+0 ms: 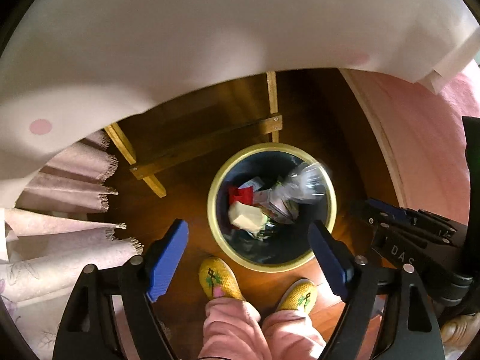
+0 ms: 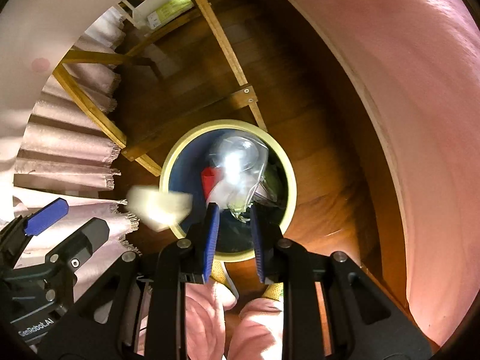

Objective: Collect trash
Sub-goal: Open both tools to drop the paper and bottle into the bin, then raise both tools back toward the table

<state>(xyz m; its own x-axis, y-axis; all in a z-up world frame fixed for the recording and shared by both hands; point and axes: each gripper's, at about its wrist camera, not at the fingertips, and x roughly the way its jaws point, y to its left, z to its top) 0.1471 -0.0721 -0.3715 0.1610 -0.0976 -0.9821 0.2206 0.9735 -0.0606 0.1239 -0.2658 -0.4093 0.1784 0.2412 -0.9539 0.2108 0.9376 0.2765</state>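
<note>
Now my left gripper (image 1: pixel 249 258) holds its jaws wide and empty above the bin (image 1: pixel 271 207), my right gripper (image 2: pixel 234 231) nearly closed on nothing. Trash (image 1: pixel 264 207) lies inside; a pale scrap (image 2: pixel 159 207) is blurred beside the rim and may land on the floor.

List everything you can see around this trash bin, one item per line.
bin: one, cream rim, dark blue inside, on the floor by the table leg
red scrap: one, red, in the bin
paper wad: one, cream, at the bin's mouth
plastic wrapper: one, clear, blurred, at the bin's far side
tablecloth: one, white with pink dots, overhead
table frame: one, light wood, behind the bin
curtain: one, pale pink, fringed, left
bedspread: one, pink, right
box: one, white and yellow, under the table
floor: brown wood
slippers: two, yellow
trousers: pink
left gripper: black, blue pads, open above the bin
right gripper: same colours, shut
</note>
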